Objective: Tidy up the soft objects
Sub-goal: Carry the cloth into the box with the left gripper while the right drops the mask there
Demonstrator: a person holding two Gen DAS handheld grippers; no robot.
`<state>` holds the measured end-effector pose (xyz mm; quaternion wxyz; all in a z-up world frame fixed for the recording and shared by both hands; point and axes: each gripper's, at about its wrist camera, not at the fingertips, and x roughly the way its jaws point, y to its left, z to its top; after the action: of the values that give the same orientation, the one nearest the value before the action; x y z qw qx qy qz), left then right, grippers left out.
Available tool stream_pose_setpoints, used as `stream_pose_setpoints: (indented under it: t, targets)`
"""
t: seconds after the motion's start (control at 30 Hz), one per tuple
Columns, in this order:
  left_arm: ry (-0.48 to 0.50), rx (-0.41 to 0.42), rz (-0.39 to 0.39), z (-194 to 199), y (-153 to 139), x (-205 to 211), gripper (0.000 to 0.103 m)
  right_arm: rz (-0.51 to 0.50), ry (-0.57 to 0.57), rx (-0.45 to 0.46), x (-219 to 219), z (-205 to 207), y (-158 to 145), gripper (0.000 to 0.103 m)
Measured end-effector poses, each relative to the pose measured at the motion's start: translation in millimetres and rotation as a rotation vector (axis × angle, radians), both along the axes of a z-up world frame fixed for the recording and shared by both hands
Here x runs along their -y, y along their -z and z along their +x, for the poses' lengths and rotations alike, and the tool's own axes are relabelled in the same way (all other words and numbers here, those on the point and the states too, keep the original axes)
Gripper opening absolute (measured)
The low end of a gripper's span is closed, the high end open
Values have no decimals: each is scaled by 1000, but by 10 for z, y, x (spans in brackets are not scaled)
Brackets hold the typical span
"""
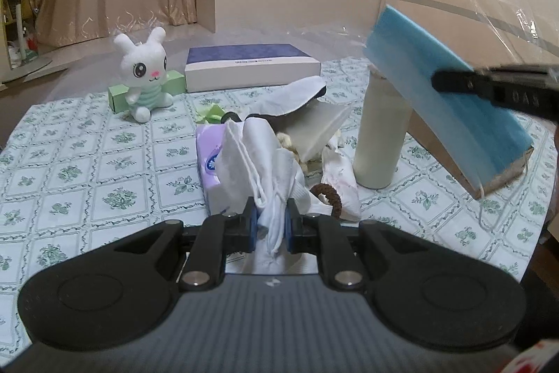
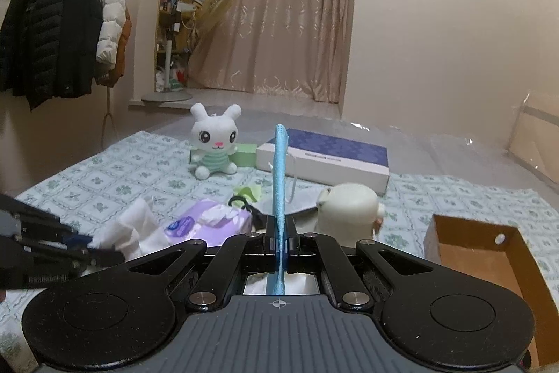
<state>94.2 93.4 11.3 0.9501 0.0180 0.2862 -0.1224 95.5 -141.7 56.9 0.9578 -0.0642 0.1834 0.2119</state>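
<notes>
While the left tool [image 1: 271, 226] clamps a limp white cloth [image 1: 260, 163] above the counter [image 1: 87, 163], the right tool [image 2: 279, 249] pinches a light blue face mask [image 2: 279, 177] by its edge; both look floppy, best gripped mid-fold.

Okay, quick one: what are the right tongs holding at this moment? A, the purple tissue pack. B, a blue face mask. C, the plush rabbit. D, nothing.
B: the right tongs are shut on the blue face mask, which stands edge-on between them.
</notes>
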Motion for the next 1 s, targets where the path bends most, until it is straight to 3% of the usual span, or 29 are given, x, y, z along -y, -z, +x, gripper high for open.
stream_pose_setpoints:
  t: [0.4,0.73,1.0]
  targets:
    - [45,9,9,-199,-305,473,13,50,128,-50,827,-336,-22,2]
    - [232,3,-32,97,-403,1721,13,86,334,-107,1973,-102,-4,2]
    - [287,6,-63,600,-435,2694,13,168,406,-166,2732,325,32,2]
